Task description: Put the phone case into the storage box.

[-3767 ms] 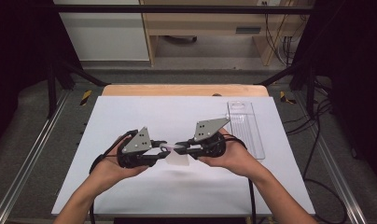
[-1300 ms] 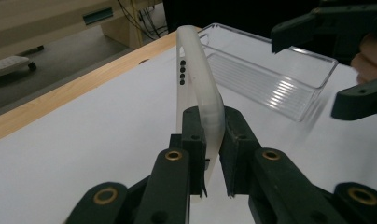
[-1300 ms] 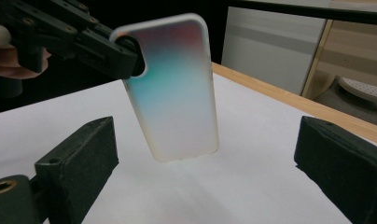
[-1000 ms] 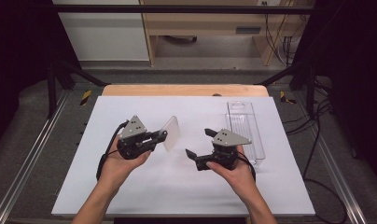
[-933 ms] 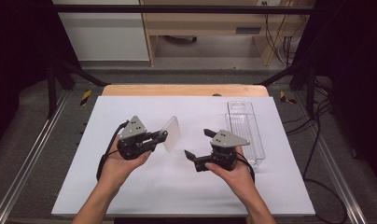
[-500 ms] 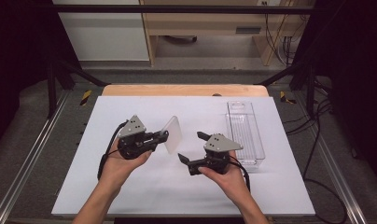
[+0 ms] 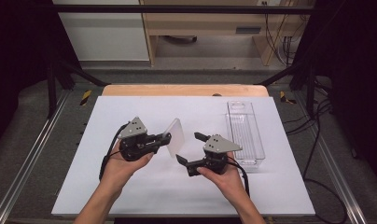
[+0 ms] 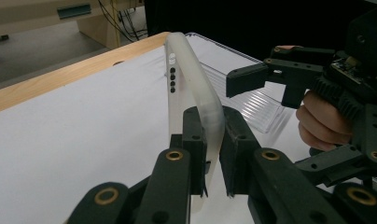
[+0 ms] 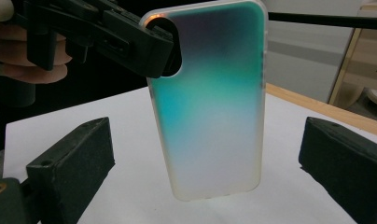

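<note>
**High view: phone case clamped in the left gripper, right gripper spread before it**

High view: the white table (image 7: 130,186) is seen beneath both tongs, and a clear plastic tray (image 7: 245,133) lies on it just beyond the right gripper (image 7: 190,148), on its outer side; the tray's contents cannot be made out.

The frosted phone case (image 7: 175,136) is held above the table between the two tongs, clamped at one end by the left gripper (image 7: 164,138). Its long axis is pointed away from the left gripper's jaws, slanting up and away from the person. In the right gripper view the case (image 9: 210,107) is seen broadside, long axis upright, with a teal-to-white sheen across its face; the camera cutout sits at the top corner, where the left gripper's jaws (image 9: 154,51) bite. In the left gripper view the case (image 8: 196,88) is seen edge-on, with small side openings along its rim.

The right gripper's jaws are held wide apart, one at each side of the case and clear of it.

No brand, label or writing can be read on the case. Its clamped end is hidden by the jaws.
</note>
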`<state>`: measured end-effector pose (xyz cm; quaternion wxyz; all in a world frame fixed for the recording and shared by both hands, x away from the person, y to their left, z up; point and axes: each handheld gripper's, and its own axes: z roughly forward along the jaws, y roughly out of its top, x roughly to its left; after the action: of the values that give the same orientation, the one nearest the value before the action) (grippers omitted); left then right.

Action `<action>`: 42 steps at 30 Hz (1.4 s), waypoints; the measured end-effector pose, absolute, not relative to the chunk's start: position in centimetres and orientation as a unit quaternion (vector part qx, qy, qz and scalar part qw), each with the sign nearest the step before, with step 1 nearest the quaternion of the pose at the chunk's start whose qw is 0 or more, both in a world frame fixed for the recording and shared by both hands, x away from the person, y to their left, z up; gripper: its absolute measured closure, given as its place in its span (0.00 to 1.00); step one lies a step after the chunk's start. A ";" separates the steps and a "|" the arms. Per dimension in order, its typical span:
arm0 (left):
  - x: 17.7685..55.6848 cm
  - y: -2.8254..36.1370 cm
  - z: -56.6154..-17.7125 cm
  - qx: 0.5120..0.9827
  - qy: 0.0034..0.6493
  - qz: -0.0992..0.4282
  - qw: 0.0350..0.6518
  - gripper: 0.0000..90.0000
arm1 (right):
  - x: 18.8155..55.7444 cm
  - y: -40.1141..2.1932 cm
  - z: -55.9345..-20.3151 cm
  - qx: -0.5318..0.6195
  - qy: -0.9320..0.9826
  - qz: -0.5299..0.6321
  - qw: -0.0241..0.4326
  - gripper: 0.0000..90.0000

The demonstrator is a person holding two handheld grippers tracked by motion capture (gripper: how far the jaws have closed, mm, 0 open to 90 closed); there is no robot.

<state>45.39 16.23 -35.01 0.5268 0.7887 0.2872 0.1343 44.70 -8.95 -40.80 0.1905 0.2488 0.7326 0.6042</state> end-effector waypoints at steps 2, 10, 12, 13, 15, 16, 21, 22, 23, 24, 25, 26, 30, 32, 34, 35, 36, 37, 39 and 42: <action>45.3 16.2 -35.0 0.786 0.288 0.129 0.531 0.90 | 44.7 -8.9 -40.9 0.247 0.733 0.606 0.187 0.04; 45.1 15.8 -35.0 0.784 0.287 0.111 0.540 0.90 | 44.7 -8.6 -41.0 0.245 0.729 0.612 0.184 0.04; 45.1 15.6 -34.9 0.784 0.284 0.108 0.541 0.90 | 44.7 -8.6 -41.1 0.245 0.728 0.613 0.185 0.04; 45.1 15.4 -34.9 0.784 0.282 0.104 0.544 0.90 | 44.8 -8.6 -41.1 0.245 0.728 0.613 0.185 0.04; 45.1 15.2 -34.9 0.782 0.282 0.099 0.546 0.90 | 44.8 -8.7 -41.1 0.247 0.728 0.613 0.183 0.04; 45.1 15.2 -34.9 0.782 0.282 0.099 0.546 0.90 | 44.9 -8.7 -41.1 0.249 0.728 0.613 0.183 0.04; 44.8 14.7 -34.7 0.786 0.274 0.090 0.547 0.90 | 45.1 -8.9 -41.2 0.250 0.727 0.612 0.183 0.04; 44.8 14.7 -34.7 0.786 0.274 0.090 0.547 0.90 | 45.1 -8.9 -41.2 0.250 0.727 0.613 0.182 0.04; 44.7 14.6 -34.7 0.787 0.272 0.088 0.547 0.90 | 45.1 -8.9 -41.2 0.250 0.727 0.614 0.181 0.05; 44.6 14.4 -34.7 0.790 0.267 0.084 0.546 0.90 | 45.1 -8.8 -41.3 0.249 0.727 0.614 0.178 0.05; 44.6 14.4 -34.7 0.790 0.266 0.083 0.546 0.90 | 45.1 -8.8 -41.3 0.248 0.728 0.615 0.175 0.05; 44.6 14.3 -34.7 0.789 0.266 0.082 0.547 0.90 | 45.1 -8.8 -41.3 0.248 0.727 0.616 0.174 0.05; 44.6 14.2 -34.6 0.787 0.266 0.076 0.551 0.90 | 45.2 -8.8 -41.4 0.251 0.725 0.618 0.170 0.06; 44.5 14.1 -34.6 0.785 0.263 0.070 0.556 0.90 | 45.3 -8.8 -41.4 0.254 0.723 0.620 0.169 0.07; 44.5 14.1 -34.6 0.784 0.264 0.067 0.558 0.90 | 45.3 -8.9 -41.4 0.256 0.719 0.625 0.163 0.07; 44.5 14.1 -34.6 0.784 0.263 0.066 0.558 0.90 | 45.3 -8.9 -41.4 0.256 0.718 0.627 0.161 0.08; 44.5 14.1 -34.6 0.784 0.263 0.064 0.559 0.90 | 45.2 -8.9 -41.4 0.255 0.716 0.629 0.160 0.09; 44.5 14.1 -34.6 0.784 0.263 0.064 0.559 0.90 | 45.2 -8.9 -41.4 0.255 0.717 0.629 0.160 0.10; 44.5 14.1 -34.6 0.782 0.264 0.061 0.561 0.90 | 45.2 -8.9 -41.4 0.254 0.717 0.629 0.160 0.11; 44.6 14.2 -34.6 0.780 0.265 0.057 0.565 0.90 | 45.4 -8.9 -41.5 0.257 0.712 0.634 0.158 0.13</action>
<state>44.60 14.23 -34.64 0.5645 0.7796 0.2650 0.0570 45.35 -8.89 -41.46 0.1585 0.2573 0.7117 0.6342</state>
